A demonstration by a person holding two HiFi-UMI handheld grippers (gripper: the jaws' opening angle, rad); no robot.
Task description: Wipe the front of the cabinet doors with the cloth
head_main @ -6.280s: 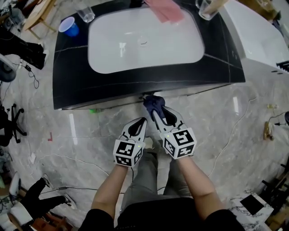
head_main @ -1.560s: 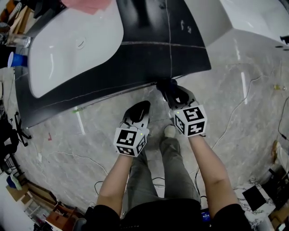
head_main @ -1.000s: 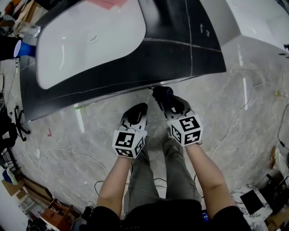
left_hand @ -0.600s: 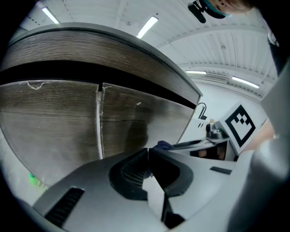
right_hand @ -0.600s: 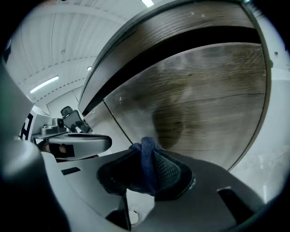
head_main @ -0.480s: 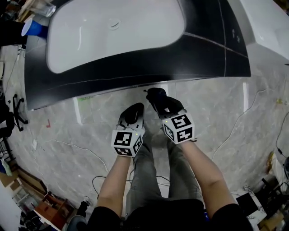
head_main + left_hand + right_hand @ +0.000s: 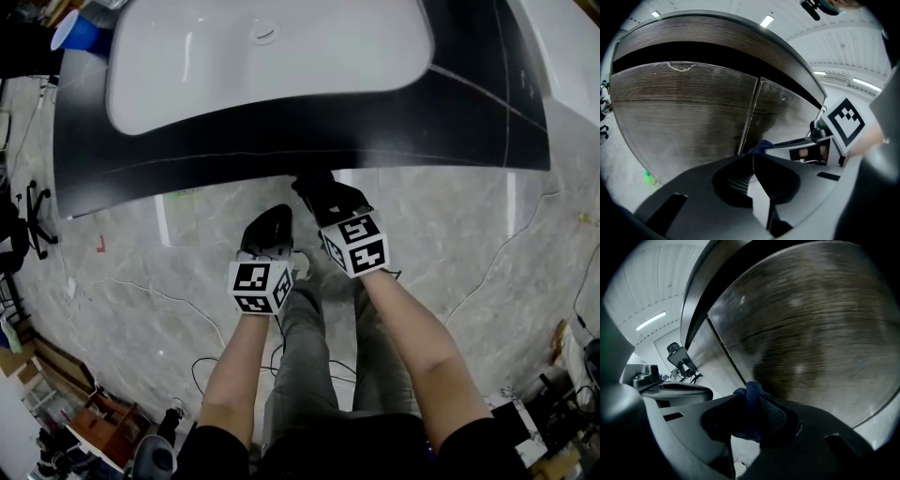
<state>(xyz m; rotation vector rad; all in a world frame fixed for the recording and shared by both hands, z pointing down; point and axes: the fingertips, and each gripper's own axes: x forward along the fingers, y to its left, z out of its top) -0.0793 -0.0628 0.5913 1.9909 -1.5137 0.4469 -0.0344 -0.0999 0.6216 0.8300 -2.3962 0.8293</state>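
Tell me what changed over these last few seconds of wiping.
The right gripper, shut on the dark blue cloth, swept right along the brown wood-grain cabinet doors, then came back left to below the white basin. The left gripper stayed shut and empty, held back beside it.

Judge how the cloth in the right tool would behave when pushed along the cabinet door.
Probably floppy: the cloth bunches into folds in the right tool. Likely light, as one pinch holds it. It may drag on the grained cabinet door.
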